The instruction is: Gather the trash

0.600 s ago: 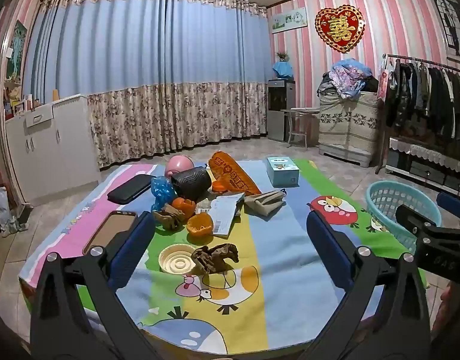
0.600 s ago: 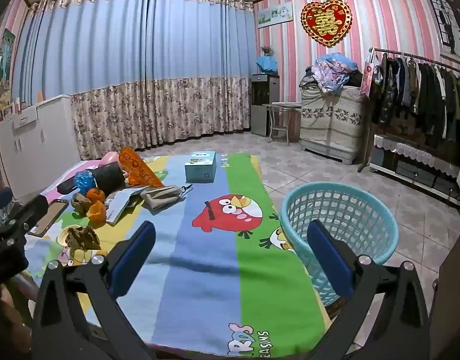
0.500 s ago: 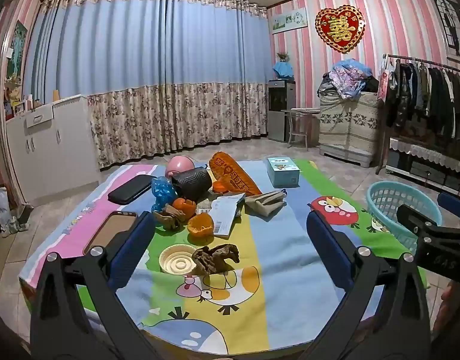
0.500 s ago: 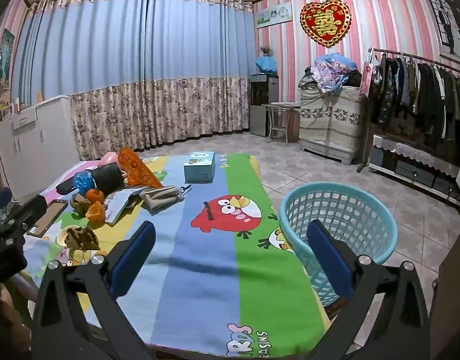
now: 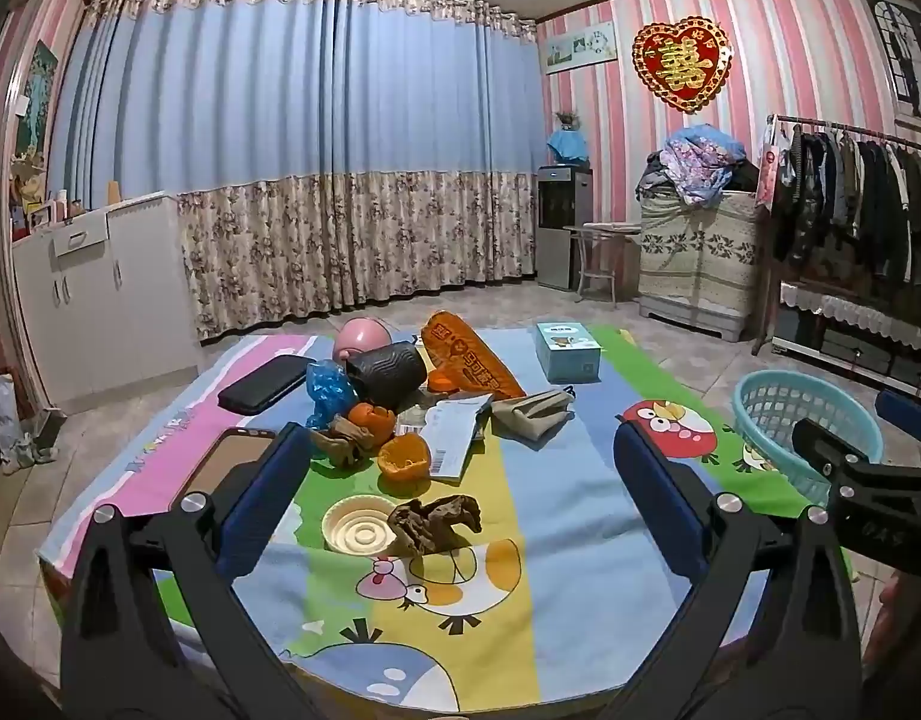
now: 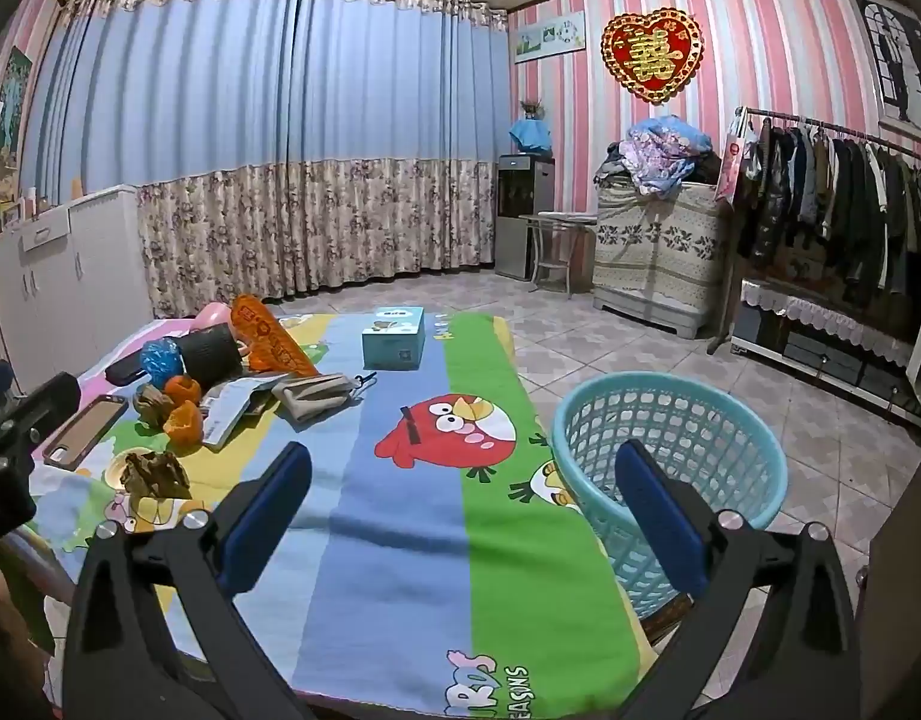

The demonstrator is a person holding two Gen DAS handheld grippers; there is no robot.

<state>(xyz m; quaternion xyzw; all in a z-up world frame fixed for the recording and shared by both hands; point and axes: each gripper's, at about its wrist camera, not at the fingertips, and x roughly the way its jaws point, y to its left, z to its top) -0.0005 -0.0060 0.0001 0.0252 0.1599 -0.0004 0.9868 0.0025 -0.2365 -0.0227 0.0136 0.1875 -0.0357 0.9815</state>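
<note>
While both tools hang above the near edge of the bench (image 5: 580, 630), neither has hold of anything: the left hand-held gripper (image 5: 466, 492) has its blue fingers spread wide over the cartoon-printed cloth, and the right hand-held gripper (image 6: 460, 504) is spread just as wide, empty.

The trash lies in a loose cluster on the left half of the bench. Nearest the left tool, a crumpled brown paper (image 5: 433, 525) touches a round cream lid (image 5: 358, 531). Behind them sit an orange peel cup (image 5: 405, 457), a second orange peel (image 5: 371, 417), another brown scrap (image 5: 339, 444), a crumpled blue wrapper (image 5: 327, 387), a white label sheet (image 5: 454, 438) and an orange snack bag (image 5: 469, 357). A dark ribbed roll (image 5: 388, 367), a pink ball (image 5: 362, 336), a khaki pouch (image 5: 535, 411) and a light blue box (image 5: 567, 351) stand among or behind these. Two phones, one black (image 5: 265, 383) and one in a brown case (image 5: 229, 468), lie near the left edge.

The right half of the cloth, around the red bird print (image 6: 451, 429), is open, giving free passage to the right edge. Just beyond that edge, lower than the benchtop, stands the turquoise basket (image 6: 754, 450), its mouth open upward; tiled floor (image 6: 640, 354) lies beyond it.
</note>
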